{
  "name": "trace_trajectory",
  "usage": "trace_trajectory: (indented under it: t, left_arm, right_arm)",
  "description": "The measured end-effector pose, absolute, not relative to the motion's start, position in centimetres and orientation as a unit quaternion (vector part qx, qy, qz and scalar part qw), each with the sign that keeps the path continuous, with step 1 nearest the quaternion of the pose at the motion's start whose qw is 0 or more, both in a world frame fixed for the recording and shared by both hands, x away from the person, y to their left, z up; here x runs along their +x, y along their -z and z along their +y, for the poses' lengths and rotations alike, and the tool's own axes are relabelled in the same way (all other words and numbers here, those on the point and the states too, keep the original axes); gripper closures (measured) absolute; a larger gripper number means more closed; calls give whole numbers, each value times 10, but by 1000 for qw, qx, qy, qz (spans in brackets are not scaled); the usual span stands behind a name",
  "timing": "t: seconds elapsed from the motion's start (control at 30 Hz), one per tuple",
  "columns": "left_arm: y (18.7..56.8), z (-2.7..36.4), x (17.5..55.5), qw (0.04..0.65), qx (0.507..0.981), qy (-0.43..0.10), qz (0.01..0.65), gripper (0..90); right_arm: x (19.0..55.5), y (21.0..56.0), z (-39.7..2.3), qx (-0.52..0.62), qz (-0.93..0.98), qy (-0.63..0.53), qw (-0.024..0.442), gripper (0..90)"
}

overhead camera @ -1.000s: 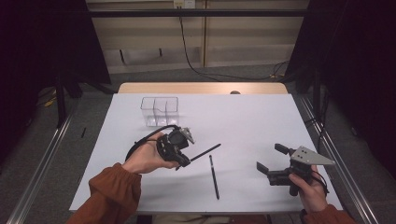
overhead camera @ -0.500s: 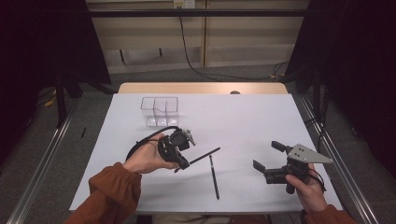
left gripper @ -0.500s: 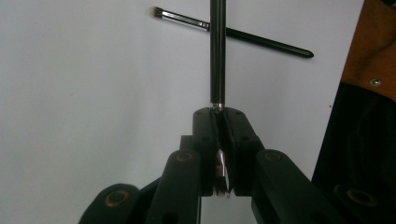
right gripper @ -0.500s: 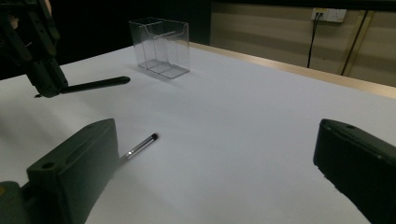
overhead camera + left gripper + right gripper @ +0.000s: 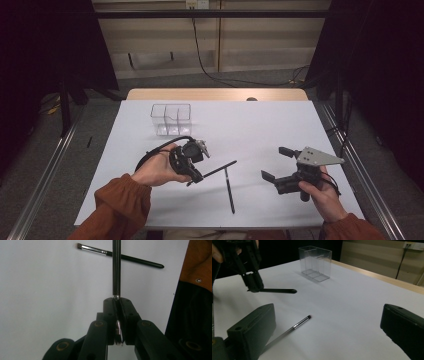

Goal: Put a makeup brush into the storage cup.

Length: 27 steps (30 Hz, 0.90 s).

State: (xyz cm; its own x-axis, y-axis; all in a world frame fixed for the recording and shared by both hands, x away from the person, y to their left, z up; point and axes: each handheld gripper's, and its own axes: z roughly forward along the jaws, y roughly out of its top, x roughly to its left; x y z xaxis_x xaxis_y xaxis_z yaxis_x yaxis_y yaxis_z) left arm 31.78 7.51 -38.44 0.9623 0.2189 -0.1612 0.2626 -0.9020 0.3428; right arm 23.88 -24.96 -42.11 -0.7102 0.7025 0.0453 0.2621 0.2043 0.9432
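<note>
Clamping one makeup brush (image 5: 116,270) by its ferrule end in the closed left gripper (image 5: 192,162), handle jutting out; right gripper (image 5: 280,167) hovering wide open, empty, near the second makeup brush (image 5: 229,189) lying on the table (image 5: 260,125). Likely light, stiff, slick; gripping mid-handle looking safest.

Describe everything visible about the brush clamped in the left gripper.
The held brush is slim, with a glossy black handle and a silver metal ferrule. The left gripper is shut on its ferrule end, so the bristles cannot be made out between the jaws. The handle juts out beyond the jaws, off the white table, with its rounded tip free. In the left gripper view it crosses over the lying brush.
</note>
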Motion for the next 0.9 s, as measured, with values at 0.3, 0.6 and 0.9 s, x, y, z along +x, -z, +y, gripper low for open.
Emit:
trace_trajectory:
  t: [0.3,0.6,0.9]
  left_arm:
    - [384,75,317,184,974,58,121,840]
    - [386,73,319,168,978,58,107,840]
    - [385,74,318,164,979,61,105,839]
  right_arm:
    - [257,407,-231,284,783,-521,184,8]
    - [275,399,-207,222,859,-454,83,17]
    - [285,392,-188,189,898,-394,54,18]
